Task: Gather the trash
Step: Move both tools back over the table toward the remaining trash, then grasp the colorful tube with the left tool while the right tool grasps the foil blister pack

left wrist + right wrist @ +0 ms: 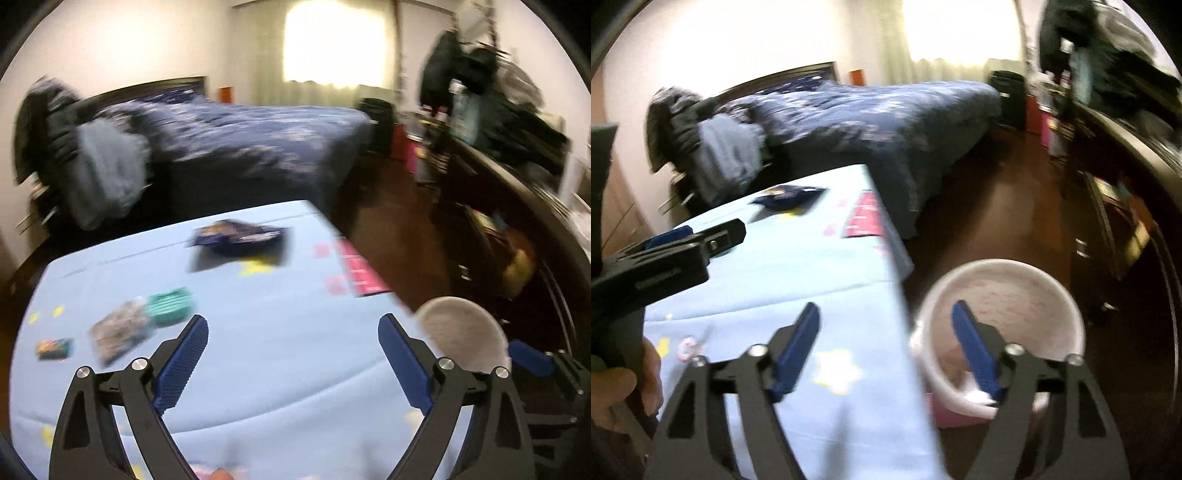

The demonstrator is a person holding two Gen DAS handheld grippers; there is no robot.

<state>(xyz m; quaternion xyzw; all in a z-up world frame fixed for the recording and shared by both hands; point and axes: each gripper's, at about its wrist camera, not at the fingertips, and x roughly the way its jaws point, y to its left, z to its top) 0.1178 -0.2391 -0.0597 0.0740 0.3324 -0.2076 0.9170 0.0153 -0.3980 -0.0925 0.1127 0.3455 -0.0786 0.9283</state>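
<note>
Both the left gripper (291, 336) and right gripper (886, 323) are spread wide and empty, so probably next up is reaching for the blurry wrappers (122, 330), then the white bucket (1067, 295).

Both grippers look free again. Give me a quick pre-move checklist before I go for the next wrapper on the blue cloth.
1. Left gripper open, nothing between its fingers: ok.
2. Right gripper open, nothing between its fingers: ok.
3. Bucket beside the cloth edge, mouth open: ok.
4. Trash left on the cloth: dark wrapper, foil packet, green piece, small packet: not ok.
5. Pictures sharp enough to aim: not ok, blurred.
6. How full the bucket is: cannot tell.
</note>
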